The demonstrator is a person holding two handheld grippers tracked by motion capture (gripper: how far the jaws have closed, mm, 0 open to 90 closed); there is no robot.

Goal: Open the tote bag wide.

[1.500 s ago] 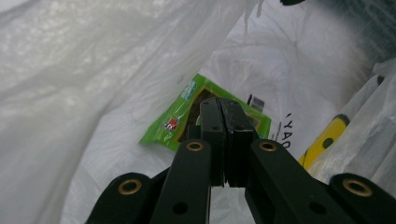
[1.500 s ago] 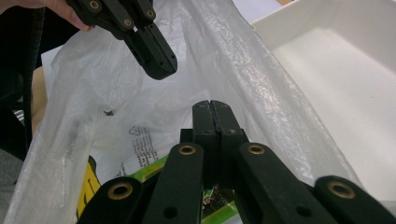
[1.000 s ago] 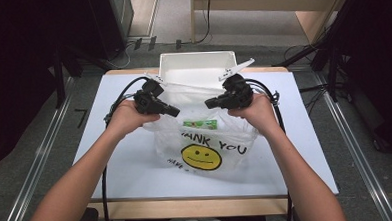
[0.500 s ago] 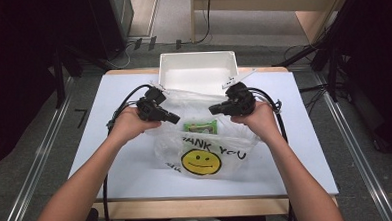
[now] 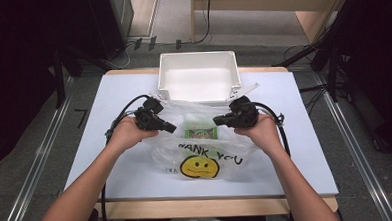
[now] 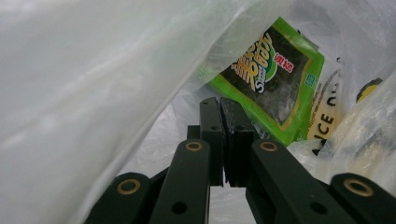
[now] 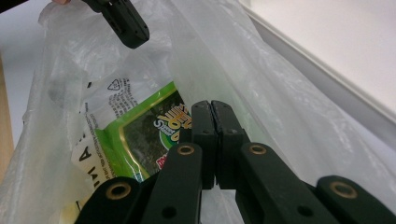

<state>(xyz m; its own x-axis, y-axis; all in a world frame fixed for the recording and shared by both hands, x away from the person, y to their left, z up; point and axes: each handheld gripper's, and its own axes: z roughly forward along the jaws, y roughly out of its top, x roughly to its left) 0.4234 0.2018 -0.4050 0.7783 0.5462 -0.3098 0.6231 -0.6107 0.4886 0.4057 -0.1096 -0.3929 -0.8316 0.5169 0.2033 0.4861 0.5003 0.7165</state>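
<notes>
A person sits at the near edge of a white worktop [image 5: 108, 94], forearms reaching in from the bottom of the high view. Each hand holds a black pair of tongs. The left tongs [image 5: 170, 127] and the right tongs [image 5: 216, 121] point toward each other over a clear plastic bag [image 5: 205, 150] that lies in the middle of the worktop.

The bag bears the printed words "THANK YOU" and a yellow smiley face on its near side. Its open mouth faces the far side, and each pair of tongs meets the thin plastic at one side of that mouth, the left tongs at the left, the right tongs at the right. Inside the bag, between the two tongs, lies a green snack packet [image 5: 201, 133] with a dark panel and yellow lettering.

In the left gripper view the tongs [image 6: 220, 105] are clenched, tips pressed flat together, with folds of bag plastic all around and the packet [image 6: 275, 70] just beyond them. In the right gripper view the tongs [image 7: 211, 109] are likewise clenched, the packet [image 7: 149, 135] lying just past them. Whether bag film is pinched between either pair cannot be told.

A white empty bin [image 5: 198, 60] stands at the far side of the worktop, just beyond the bag.
</notes>
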